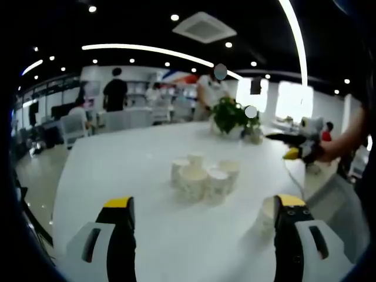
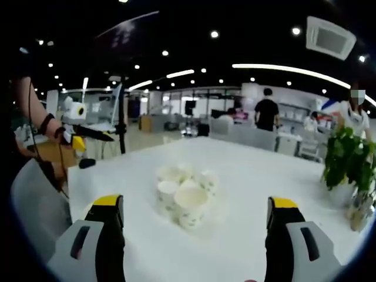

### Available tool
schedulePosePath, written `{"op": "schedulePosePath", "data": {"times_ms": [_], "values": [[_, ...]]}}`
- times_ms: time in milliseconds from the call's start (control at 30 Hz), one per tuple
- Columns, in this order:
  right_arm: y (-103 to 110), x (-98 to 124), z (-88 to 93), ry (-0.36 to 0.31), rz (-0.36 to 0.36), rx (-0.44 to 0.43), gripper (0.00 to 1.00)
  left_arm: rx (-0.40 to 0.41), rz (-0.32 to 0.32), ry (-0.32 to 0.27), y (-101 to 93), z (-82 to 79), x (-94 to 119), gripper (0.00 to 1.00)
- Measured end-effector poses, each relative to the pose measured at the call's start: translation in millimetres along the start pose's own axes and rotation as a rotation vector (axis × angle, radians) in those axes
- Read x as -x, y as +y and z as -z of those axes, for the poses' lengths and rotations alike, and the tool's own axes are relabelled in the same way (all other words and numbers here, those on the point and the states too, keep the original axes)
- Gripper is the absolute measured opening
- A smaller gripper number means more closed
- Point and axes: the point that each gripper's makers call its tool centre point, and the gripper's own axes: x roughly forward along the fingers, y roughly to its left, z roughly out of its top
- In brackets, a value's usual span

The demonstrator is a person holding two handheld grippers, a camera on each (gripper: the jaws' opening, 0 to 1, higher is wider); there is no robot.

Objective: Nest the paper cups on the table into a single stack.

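**White table, cups and plants**

A long white table [image 1: 117,164] carries a tight cluster of upright paper cups [image 1: 204,175] near its middle, one separate paper cup [image 1: 265,216] closer by, a potted green plant [image 1: 230,116] and a small vase [image 2: 358,216].

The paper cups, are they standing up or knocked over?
Standing up: the paper cups sit clustered on the table, open mouths upward.

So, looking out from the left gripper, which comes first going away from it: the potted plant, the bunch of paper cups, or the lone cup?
1. Lone paper cup, right beside the left gripper's right jaw.
2. Cluster of paper cups, mid-table, straight ahead.
3. Potted plant, at the table's far end.
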Motion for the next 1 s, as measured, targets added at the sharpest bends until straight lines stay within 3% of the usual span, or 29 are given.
{"op": "schedulePosePath", "data": {"times_ms": [200,500,1000], "values": [[2.3,0.4,11.7,0.028,-0.014,0.003,1.0,0.009,0.005,-0.004,-0.2,0.4,-3.1,0.99],[-1.0,-0.4,13.1,0.03,-0.003,-0.012,1.0,-0.007,-0.007,-0.018,5.3,-7.5,-11.3,0.99],[-3.2,-2.7,14.7,0.037,-0.007,-0.021,1.0,-0.018,-0.026,-0.01,17.8,-4.9,-28.8,0.95]]}}
